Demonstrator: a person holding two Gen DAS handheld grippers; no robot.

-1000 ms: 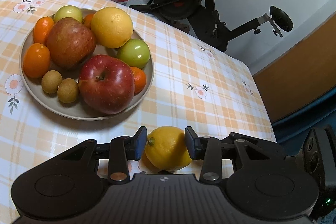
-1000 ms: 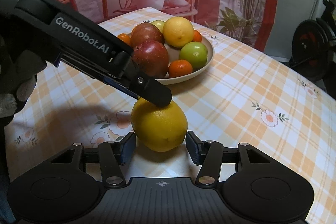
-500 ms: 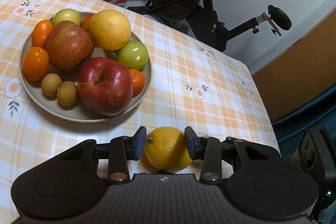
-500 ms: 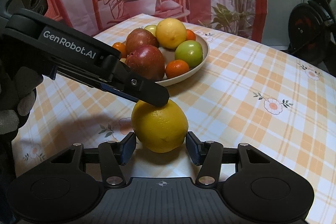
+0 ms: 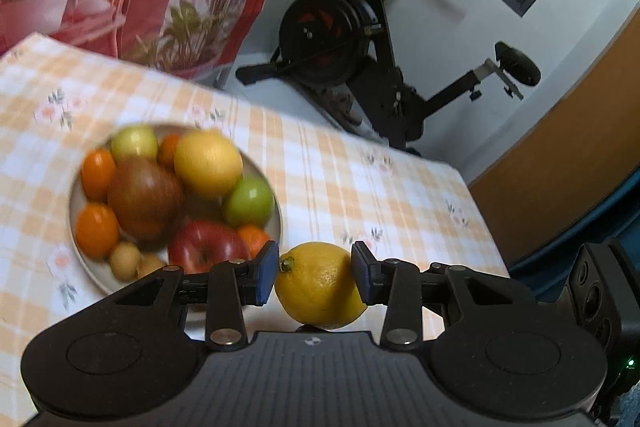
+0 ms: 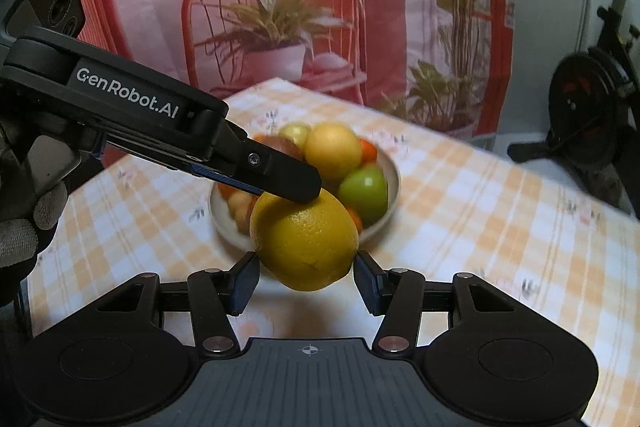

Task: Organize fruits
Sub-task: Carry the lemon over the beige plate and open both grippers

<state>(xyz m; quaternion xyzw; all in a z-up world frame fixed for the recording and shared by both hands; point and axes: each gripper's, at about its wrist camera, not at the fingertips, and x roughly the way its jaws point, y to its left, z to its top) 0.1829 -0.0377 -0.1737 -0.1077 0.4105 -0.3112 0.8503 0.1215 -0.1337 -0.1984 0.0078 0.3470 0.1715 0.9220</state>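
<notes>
tabletop (image 5: 360, 187) wore an orange checked cloth | plate (image 6: 390, 183) heaped with fruit stood on it | left claw (image 5: 316, 277) was clamped on the lemon (image 5: 320, 287), held above the cloth beside the plate | right claw (image 6: 306, 277) also gripped that lemon, both pads touching its sides

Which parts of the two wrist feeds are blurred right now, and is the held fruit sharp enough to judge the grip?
Left wrist view: the yellow lemon and left gripper are sharp; the beige plate of fruit and checked tablecloth are motion-smeared. Right wrist view: lemon and right gripper crisp, plate and cloth behind blurred; the fisheye lens bends the edges. The grip is readable: pads press the lemon.
</notes>
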